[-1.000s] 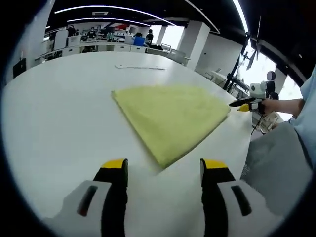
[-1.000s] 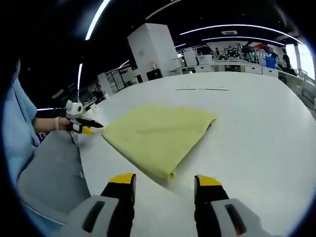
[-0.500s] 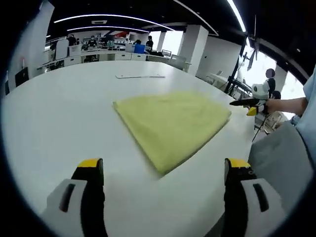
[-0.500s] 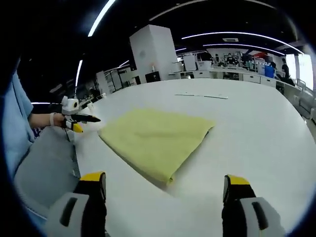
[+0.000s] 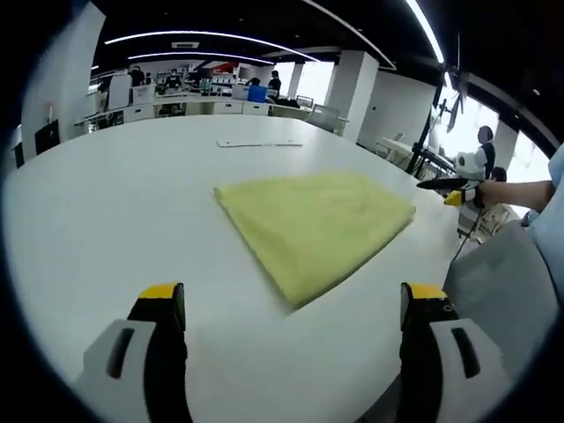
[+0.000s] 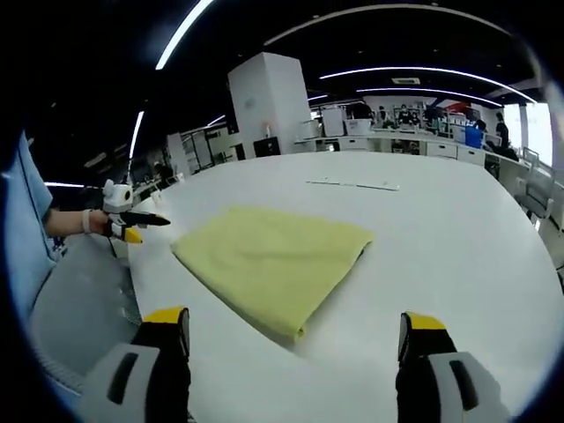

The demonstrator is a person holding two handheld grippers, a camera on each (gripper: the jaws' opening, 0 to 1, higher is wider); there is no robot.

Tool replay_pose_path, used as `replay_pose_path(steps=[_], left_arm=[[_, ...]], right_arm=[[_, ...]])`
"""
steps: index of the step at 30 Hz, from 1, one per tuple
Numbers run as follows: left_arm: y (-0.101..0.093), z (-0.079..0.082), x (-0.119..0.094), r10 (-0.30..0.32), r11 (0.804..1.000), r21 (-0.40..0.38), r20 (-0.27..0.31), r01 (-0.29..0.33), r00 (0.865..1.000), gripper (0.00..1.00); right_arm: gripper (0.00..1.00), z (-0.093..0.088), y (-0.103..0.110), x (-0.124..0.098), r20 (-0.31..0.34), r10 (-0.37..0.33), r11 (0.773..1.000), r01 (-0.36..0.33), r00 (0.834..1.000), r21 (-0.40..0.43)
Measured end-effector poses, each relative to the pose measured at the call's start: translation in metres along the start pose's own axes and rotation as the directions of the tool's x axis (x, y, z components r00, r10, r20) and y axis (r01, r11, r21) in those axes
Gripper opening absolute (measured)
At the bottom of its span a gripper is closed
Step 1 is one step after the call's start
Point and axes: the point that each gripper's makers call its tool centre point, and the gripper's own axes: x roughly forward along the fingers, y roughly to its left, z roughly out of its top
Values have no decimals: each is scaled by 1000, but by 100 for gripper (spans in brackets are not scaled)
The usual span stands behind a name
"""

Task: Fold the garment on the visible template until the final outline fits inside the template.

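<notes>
A yellow garment (image 5: 313, 229), folded into a flat wedge, lies on the white table (image 5: 106, 229). In the left gripper view my left gripper (image 5: 293, 300) hovers just short of its near corner, jaws wide apart and holding nothing. The same garment (image 6: 269, 264) appears in the right gripper view, where my right gripper (image 6: 293, 322) stands open and apart from its near corner. Each gripper also shows small in the other's view, held in a hand by the table edge: the right gripper (image 5: 448, 186) and the left gripper (image 6: 132, 224).
A thin pale strip (image 5: 260, 143) lies on the table beyond the garment, also seen as a strip (image 6: 352, 184) in the right gripper view. The person's grey lap (image 5: 498, 291) sits at the table's edge. Desks and people stand far behind.
Both grippers' jaws spread from narrow to wide a second ago and have stayed wide. Both cameras have backed off a little. The garment has not moved.
</notes>
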Motion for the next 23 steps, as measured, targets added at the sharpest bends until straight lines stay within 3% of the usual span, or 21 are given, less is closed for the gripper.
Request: replay_pose_path(steps=[13, 23], left_arm=[[4, 2, -6, 25, 1000, -4, 21, -25, 999, 98], [7, 9, -9, 44, 999, -11, 59, -44, 997, 98]], right_arm=[[100, 10, 5, -4, 30, -22, 1000, 22, 999, 3], [100, 29, 23, -6, 84, -9, 1000, 9, 996, -5]])
